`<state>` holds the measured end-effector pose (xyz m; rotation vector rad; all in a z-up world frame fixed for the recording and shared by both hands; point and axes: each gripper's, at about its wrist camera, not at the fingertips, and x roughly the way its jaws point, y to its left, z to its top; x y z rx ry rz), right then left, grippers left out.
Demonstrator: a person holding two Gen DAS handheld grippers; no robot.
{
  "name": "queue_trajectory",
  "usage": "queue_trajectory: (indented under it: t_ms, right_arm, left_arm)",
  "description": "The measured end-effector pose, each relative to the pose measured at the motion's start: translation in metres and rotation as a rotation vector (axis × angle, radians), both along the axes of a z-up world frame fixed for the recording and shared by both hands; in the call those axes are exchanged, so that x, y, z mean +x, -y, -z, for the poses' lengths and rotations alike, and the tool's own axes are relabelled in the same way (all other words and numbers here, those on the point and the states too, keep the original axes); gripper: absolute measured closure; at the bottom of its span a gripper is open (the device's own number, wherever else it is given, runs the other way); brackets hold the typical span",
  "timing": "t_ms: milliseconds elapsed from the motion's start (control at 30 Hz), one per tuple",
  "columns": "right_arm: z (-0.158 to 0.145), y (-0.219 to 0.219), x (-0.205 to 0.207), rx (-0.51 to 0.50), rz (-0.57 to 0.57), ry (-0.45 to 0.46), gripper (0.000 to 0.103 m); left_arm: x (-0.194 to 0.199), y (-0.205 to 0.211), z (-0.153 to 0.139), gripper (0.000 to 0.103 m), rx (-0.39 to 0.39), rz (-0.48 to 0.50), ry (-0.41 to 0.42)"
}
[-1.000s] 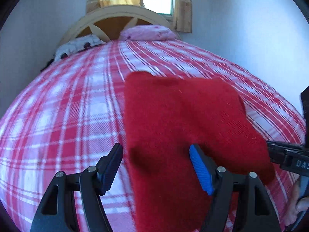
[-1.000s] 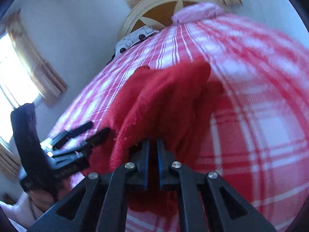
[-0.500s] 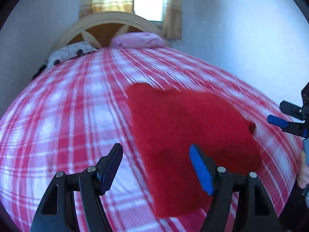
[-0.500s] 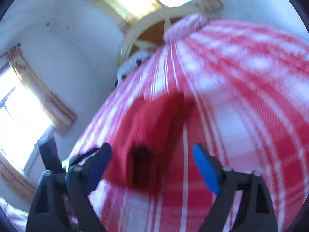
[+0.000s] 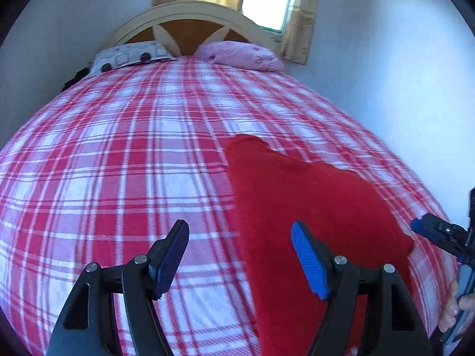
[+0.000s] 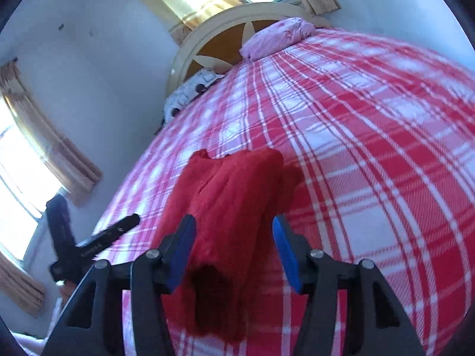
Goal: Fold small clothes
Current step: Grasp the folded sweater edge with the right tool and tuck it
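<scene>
Lying folded near bed edge, red garment (image 5: 311,207), both grippers apart, empty, right gripper (image 6: 234,252) just narrowing

No lettering you could have read: the only print, on the left gripper (image 6: 118,231) far finger in your right view, was too blurred.

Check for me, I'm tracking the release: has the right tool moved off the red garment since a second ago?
Yes. The right tool let go and backed toward the foot of the bed; the red garment lies between its open jaws.
</scene>
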<state>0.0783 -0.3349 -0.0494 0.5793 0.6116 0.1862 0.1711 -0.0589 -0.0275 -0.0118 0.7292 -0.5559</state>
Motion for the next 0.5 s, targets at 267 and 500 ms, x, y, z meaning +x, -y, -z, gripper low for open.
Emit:
queue_trajectory:
  t_ms: [267, 500]
  right_arm:
    - [0.007, 0.0, 0.034, 0.095, 0.007, -0.006, 0.024]
    - [0.014, -0.037, 0.121, -0.027, -0.087, -0.142, 0.024]
  left_arm:
    - [-0.011, 0.025, 0.003, 0.031, 0.0, 0.057, -0.015]
    - [-0.01, 0.036, 0.012, 0.031, 0.045, 0.031, -0.033]
